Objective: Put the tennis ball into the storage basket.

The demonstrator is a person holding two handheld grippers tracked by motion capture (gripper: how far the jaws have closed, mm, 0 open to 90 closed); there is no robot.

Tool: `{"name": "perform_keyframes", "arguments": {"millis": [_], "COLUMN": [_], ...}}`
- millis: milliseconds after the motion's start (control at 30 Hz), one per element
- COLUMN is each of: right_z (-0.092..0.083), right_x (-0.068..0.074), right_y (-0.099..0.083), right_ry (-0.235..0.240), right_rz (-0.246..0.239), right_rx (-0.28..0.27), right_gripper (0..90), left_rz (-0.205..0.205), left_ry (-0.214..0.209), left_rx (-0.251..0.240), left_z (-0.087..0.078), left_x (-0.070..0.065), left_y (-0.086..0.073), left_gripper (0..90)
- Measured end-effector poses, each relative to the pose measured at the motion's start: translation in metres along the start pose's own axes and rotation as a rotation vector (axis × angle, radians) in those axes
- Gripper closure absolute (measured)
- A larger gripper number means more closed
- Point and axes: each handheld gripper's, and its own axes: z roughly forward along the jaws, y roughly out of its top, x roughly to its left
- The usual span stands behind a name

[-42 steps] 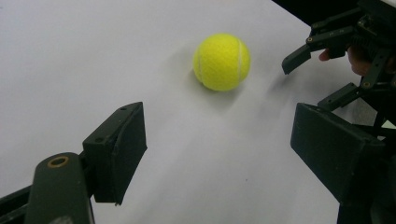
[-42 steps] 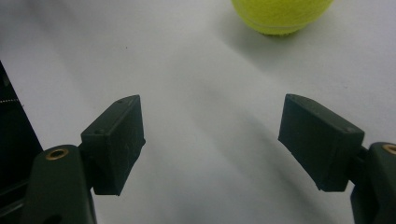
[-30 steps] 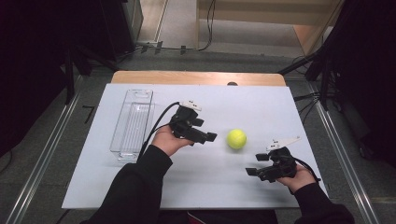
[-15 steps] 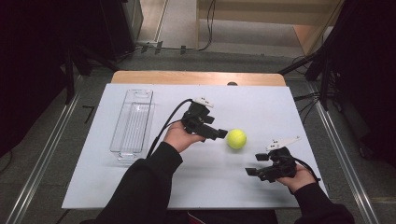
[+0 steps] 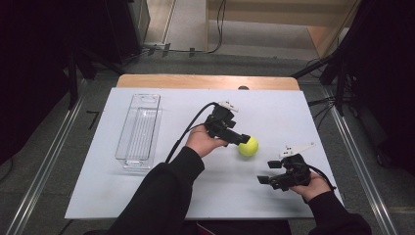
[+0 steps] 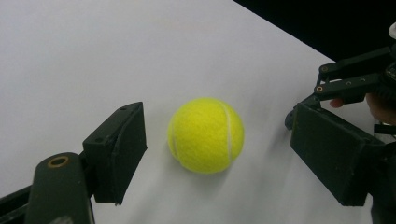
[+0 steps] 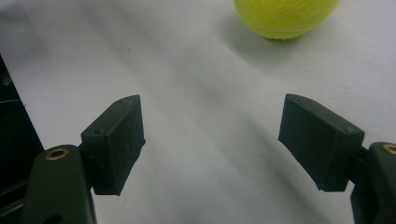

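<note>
Between wide jaws sits a fuzzy yellow-green tennis ball [image 6: 206, 135].

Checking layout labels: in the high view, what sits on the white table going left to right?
Clear plastic rectangular bin → left tool → yellow-green tennis ball → right tool.

Tennis ball [image 7: 286, 17] cut off by the top edge in the right gripper view; left gripper [image 5: 241, 139] tips hiding the ball's near side from above; clear tray [image 5: 138, 128] contents too faint to tell
</note>
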Motion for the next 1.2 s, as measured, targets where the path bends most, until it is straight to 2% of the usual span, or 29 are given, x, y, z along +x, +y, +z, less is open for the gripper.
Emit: {"name": "perform_keyframes", "arguments": {"millis": [100, 267, 600, 733, 1100, 1200], "right_z": [0.000, 0.000, 0.001, 0.001, 0.001, 0.001], "right_x": [0.000, 0.000, 0.000, 0.000, 0.000, 0.000], "right_y": [0.000, 0.000, 0.000, 0.000, 0.000, -0.001], "right_ry": [0.002, 0.004, 0.005, 0.006, 0.008, 0.007], "right_rz": [-0.001, -0.002, -0.003, -0.002, -0.002, -0.002], "right_rx": [0.001, 0.000, 0.003, 0.006, 0.011, 0.010], "right_gripper": [20.4, 20.4, 20.5, 20.4, 20.4, 20.4], "left_rz": [0.009, 0.002, 0.004, 0.011, 0.003, 0.014], "left_ry": [0.007, 0.005, 0.006, 0.001, -0.004, -0.003], "left_rx": [0.008, 0.010, 0.015, -0.009, 0.033, 0.043], "left_z": [0.006, 0.017, 0.027, 0.028, 0.043, 0.048], "left_x": [-0.001, -0.003, -0.002, -0.002, -0.002, -0.002], "left_y": [0.003, 0.005, 0.005, 0.005, 0.000, -0.002], "left_gripper": [19.1, 19.1, 19.1, 19.1, 19.1, 19.1]}}
